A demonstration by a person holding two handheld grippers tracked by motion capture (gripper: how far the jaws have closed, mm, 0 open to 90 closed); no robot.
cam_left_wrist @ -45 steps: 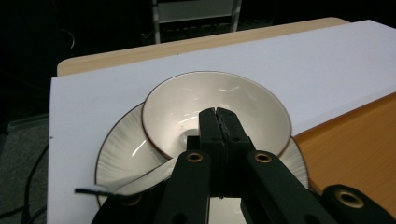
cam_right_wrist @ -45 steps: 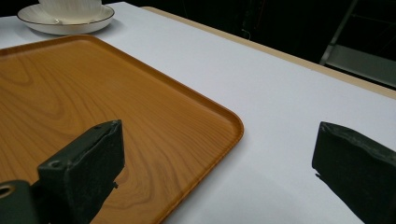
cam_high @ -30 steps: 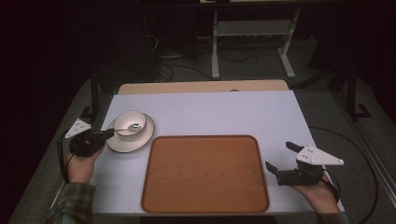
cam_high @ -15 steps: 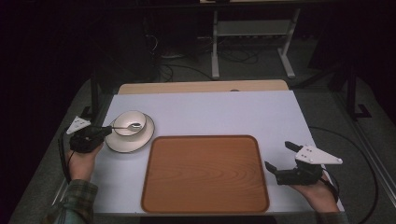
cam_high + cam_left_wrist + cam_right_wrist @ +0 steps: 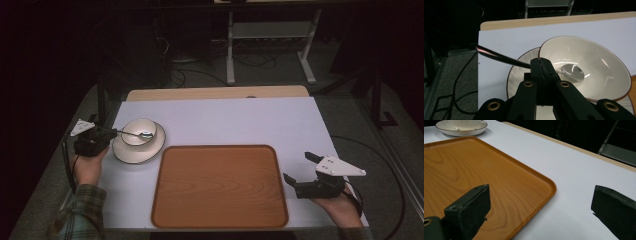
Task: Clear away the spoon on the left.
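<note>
A cream bowl [image 5: 147, 127] sits on a matching saucer [image 5: 137, 152] at the table's left. A metal spoon [image 5: 134, 134] lies with its head in the bowl [image 5: 599, 65]. My left gripper [image 5: 114, 133] is just left of the saucer and is shut on the spoon's handle [image 5: 499, 57], which juts out past the jaws. The spoon's head [image 5: 572, 71] rests on the bowl's bottom. My right gripper [image 5: 297, 166] stands open and holds nothing at the right edge of the wooden tray [image 5: 220, 185]. In the right gripper view its jaws [image 5: 541, 195] span the tray's corner [image 5: 474, 170].
The white table top [image 5: 240, 120] runs out behind the tray to a wooden strip at the far edge. The table's left edge is close beside my left hand. Cables and a metal stand are on the dark floor beyond. The saucer [image 5: 461, 131] lies past the tray's far corner.
My left gripper has shifted a little to the left and away, with the spoon still in its grip and the spoon's head still in the bowl. The right gripper has stayed put.
</note>
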